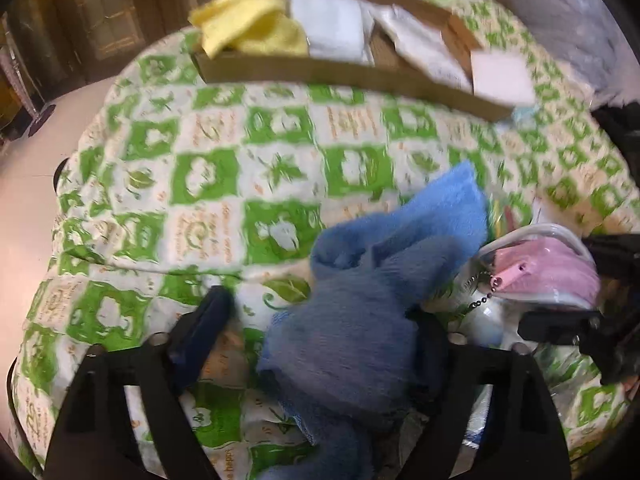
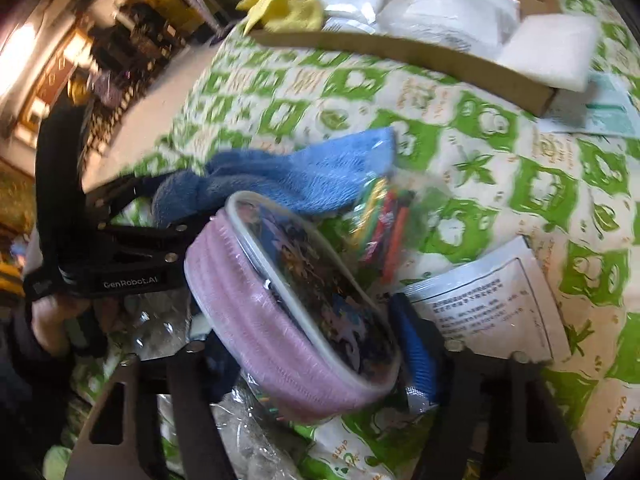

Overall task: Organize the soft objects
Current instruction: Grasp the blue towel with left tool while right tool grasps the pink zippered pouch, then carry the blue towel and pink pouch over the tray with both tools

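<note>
A blue towel lies between my left gripper's fingers, bunched over the right finger; the jaws stand wide and do not pinch it. The towel also shows in the right wrist view. A pink pouch with a clear printed face sits between my right gripper's fingers, which stand close against its sides. The pouch also shows in the left wrist view, beside the towel. A cardboard tray at the back holds a yellow cloth and white packets.
Everything lies on a green and white patterned cloth. A white foam block rests on the tray's right end. A bag of coloured sticks and a white printed packet lie near the pouch. Crinkled clear plastic is below it.
</note>
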Tool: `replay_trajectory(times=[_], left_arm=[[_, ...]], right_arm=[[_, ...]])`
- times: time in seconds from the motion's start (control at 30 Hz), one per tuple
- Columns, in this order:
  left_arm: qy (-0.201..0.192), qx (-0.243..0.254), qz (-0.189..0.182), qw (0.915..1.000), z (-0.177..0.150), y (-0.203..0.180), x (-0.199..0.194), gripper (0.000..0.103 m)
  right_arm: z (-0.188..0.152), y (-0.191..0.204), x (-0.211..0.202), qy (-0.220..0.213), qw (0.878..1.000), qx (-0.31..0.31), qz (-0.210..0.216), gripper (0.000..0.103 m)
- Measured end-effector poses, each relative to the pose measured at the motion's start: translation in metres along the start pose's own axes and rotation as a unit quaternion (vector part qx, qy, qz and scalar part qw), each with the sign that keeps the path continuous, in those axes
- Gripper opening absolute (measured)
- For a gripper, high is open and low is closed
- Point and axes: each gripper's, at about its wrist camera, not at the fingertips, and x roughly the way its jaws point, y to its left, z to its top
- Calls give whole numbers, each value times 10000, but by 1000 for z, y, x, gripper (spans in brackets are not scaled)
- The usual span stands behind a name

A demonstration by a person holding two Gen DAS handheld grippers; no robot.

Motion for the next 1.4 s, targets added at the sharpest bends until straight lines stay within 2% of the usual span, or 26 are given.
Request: replay_trajectory(times=[0.1, 0.2, 0.27, 0.3, 0.33, 0.47, 0.57, 0.7, 0.83, 1.03, 1.1, 1.2, 1.4], left_arm=[[-266, -139, -129, 9995, 4, 5, -11, 58], [-368, -187, -198, 9990, 5, 13, -19, 45], [-307, -174, -217, 9991, 5, 13, -16, 44], [-249, -149, -214, 9994, 5, 10, -13, 44], [-186, -113, -202, 9996, 5, 7, -10, 44], [157, -44, -172, 9997, 2, 2, 3, 48], [124, -49, -164, 9998, 2, 0, 4, 48], [-86, -35, -168, 9998, 0, -3, -7, 42], [-371, -228, -401, 9982, 4, 5, -29, 41], [-936, -394, -532, 9934, 32, 1, -63, 41], [-963, -419, -513, 9931, 42, -1, -64, 41], [-821, -376, -490, 9947, 50, -9, -49, 41], [-440, -249, -369, 9980, 35, -17, -22, 41]], right_arm=[[1, -7, -14, -296, 9994, 165, -76, 65], [2, -10, -25, -600, 9977, 290, -111, 65], [0, -8, -27, -692, 9971, 306, -126, 64], [-1, -7, -27, -695, 9971, 279, -155, 57], [-5, -6, -30, -686, 9972, 244, -166, 43], [-8, 5, -24, -589, 9980, -27, -206, 37], [-9, 10, -26, -694, 9973, -99, -233, 33], [-7, 4, -38, -845, 9961, -70, -223, 31], [-9, 2, -47, -1010, 9944, -86, -287, 31], [-12, 0, -71, -1613, 9848, 8, -638, 31], [-12, -6, -68, -1504, 9851, 142, -821, 31], [-13, -21, -52, -1048, 9915, 494, -593, 32], [-4, -22, -42, -735, 9943, 544, -546, 35]])
